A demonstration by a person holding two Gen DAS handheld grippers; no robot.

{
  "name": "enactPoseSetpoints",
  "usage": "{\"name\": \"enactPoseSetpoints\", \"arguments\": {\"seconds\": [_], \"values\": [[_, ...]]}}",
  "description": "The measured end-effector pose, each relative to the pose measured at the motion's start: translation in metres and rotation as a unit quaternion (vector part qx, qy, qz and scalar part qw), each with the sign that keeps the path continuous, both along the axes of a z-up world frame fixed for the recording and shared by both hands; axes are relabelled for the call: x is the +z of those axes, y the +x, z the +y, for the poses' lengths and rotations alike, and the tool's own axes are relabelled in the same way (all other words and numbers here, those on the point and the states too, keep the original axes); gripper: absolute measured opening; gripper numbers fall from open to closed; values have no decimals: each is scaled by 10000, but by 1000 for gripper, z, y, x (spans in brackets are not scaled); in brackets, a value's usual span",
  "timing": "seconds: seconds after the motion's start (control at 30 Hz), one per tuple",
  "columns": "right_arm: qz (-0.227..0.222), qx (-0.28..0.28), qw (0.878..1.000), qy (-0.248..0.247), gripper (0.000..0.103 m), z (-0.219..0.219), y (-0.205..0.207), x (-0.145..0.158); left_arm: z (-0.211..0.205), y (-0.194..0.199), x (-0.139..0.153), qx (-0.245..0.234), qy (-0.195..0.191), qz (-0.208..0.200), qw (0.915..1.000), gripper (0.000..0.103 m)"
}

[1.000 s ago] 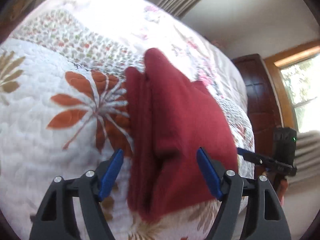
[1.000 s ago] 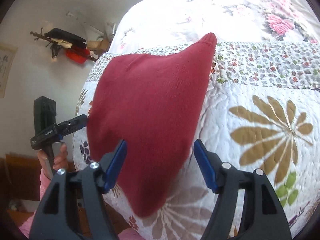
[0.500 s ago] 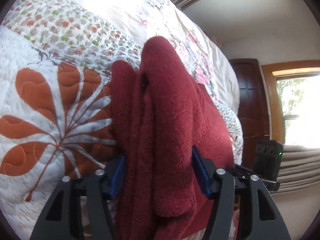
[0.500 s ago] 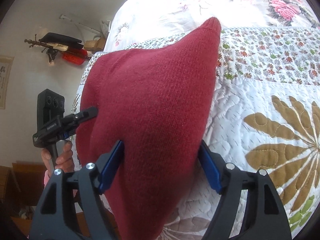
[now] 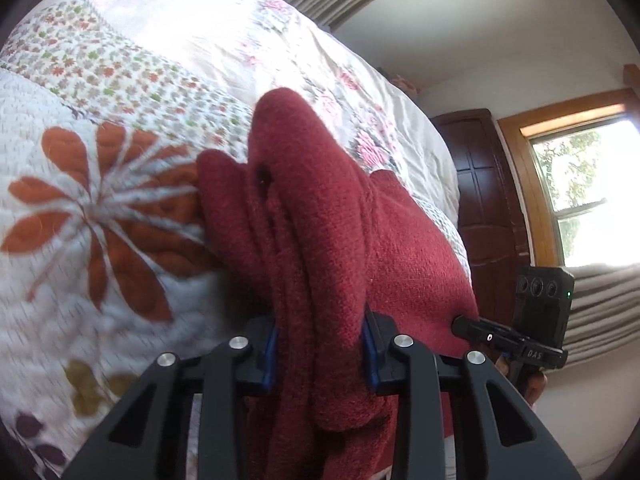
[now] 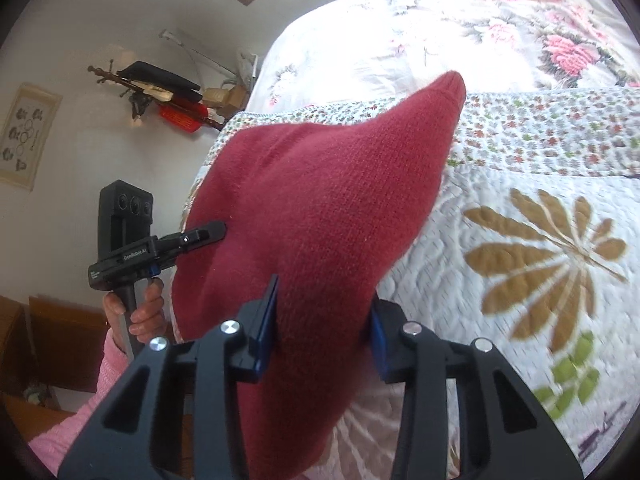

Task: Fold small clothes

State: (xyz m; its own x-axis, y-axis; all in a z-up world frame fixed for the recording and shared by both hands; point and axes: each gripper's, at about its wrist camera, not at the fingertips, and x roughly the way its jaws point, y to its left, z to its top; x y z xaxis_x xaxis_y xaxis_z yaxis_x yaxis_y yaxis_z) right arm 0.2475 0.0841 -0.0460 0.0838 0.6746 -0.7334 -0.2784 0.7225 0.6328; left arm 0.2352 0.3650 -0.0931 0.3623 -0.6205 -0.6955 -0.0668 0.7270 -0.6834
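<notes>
On the quilted bed we hold a dark red knit garment, bunched in folds near the bed's edge. Our left claw pinches a thick wad of its layers, and our right claw clamps the opposite edge, the cloth spanning between them. The risk, as we judge it, is uneven grip: the left bite holds several layers, so one may slip free when we lift and spoil the fold. Pulling apart too hard could also drag the knit off the bed's edge.
</notes>
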Motion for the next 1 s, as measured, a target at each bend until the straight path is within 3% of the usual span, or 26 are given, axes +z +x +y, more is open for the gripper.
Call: {"name": "enactPoseSetpoints", "arguments": {"seconds": [0.23, 0.4, 0.47, 0.57, 0.7, 0.83, 1.0], "values": [[-360, -108, 9992, -134, 38, -71, -65, 35, -76, -42, 28, -390, -76, -357, 9986, 33], [-521, -225, 9979, -309, 38, -109, -102, 35, -123, -68, 26, -576, 76, -441, 9973, 33], [-416, -300, 9983, -290, 38, -122, -112, 19, -136, -75, 16, -664, 141, -389, 9969, 33], [-188, -295, 9985, -416, 38, -126, -118, -14, -145, -83, -5, -639, 327, -259, 9971, 35], [-231, -228, 9977, -599, 42, -118, -124, -41, -143, -91, -31, -484, 494, -267, 9972, 42], [-269, -193, 9973, -648, 47, -114, -124, -42, -144, -101, -36, -261, 863, -454, 9949, 58], [-497, -184, 9967, -612, 62, -119, -136, -21, -150, -115, -10, -62, 1392, -443, 9893, 63]]}}
